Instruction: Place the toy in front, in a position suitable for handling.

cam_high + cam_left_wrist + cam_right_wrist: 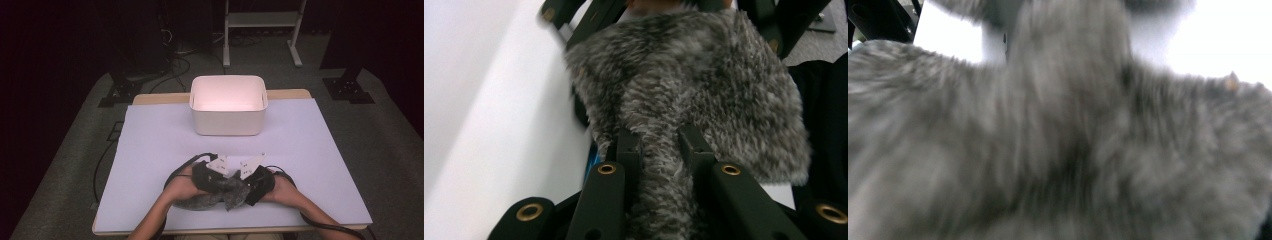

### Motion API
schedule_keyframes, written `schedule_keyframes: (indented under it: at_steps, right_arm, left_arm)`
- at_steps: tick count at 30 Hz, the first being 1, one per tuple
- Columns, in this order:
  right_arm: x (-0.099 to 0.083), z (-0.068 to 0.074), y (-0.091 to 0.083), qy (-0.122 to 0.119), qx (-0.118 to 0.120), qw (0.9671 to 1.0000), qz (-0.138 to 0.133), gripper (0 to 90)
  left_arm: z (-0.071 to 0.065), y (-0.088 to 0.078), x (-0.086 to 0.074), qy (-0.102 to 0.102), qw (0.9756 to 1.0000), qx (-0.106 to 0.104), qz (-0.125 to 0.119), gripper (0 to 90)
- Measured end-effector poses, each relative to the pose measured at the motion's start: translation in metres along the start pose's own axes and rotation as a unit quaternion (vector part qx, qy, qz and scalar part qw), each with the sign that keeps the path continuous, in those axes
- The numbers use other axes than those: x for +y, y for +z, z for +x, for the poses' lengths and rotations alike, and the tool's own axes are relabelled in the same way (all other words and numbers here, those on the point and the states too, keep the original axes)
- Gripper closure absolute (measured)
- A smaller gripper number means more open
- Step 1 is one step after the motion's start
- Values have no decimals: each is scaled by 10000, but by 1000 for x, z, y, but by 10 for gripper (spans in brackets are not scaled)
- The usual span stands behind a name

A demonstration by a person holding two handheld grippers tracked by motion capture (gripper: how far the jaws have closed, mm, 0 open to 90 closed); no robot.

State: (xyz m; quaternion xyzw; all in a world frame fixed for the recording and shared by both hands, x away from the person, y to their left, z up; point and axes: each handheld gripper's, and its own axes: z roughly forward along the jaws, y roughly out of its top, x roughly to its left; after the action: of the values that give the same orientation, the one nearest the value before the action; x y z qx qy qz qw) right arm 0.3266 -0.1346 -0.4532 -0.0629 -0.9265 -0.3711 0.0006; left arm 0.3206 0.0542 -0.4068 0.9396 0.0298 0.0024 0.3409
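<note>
My left gripper point(659, 145) is clamped on a fold of grey fuzzy cloth point(694, 85), pinning it so it can be handled. My right gripper point(250, 182), just beside it, touches the cloth; can't tell its jaw state. White bin point(228, 105) sits well ahead.

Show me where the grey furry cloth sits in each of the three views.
High view: the cloth lies low and centre, between the two hands.
Left gripper view: it spreads across the centre and top, a fold pinched in the left gripper.
Right gripper view: it covers nearly the whole frame, blurred.
Shared landmark: the white sheet beneath.
</note>
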Motion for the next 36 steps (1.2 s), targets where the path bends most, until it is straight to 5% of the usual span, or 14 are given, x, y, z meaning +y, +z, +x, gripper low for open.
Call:
schedule_keyframes:
  at_steps: [6, 12, 17, 25, 30, 33, 36]
  right_arm:
    - [-1, 0, 0, 42, 12, 10000, -21, 215]
    - [0, 1, 0, -22, -1, 10000, 53, 217]
    - [0, 1, -1, -64, -32, 9999, 88, 217]
    - [-1, 1, -1, -80, -41, 9999, 68, 216]
    - [-2, 0, 0, -67, -35, 10000, 33, 214]
    - [-2, 1, 0, -59, -52, 10000, 30, 212]
    - [-2, 1, 0, -45, -60, 10000, 16, 211]
  left_arm:
    - [4, 14, 8, 14, 10000, -92, 28, 755]
    - [3, 6, 2, 28, 10000, -21, 59, 755]
    - [1, -10, -13, -141, 9999, 47, 1, 756]
    - [1, -41, -49, -355, 9969, 450, 548, 756]
    - [4, -56, -68, -647, 9949, 551, 540, 755]
    - [4, -55, -67, -739, 9951, 448, 470, 672]
    - [4, -53, -62, -807, 9959, 391, 111, 511]
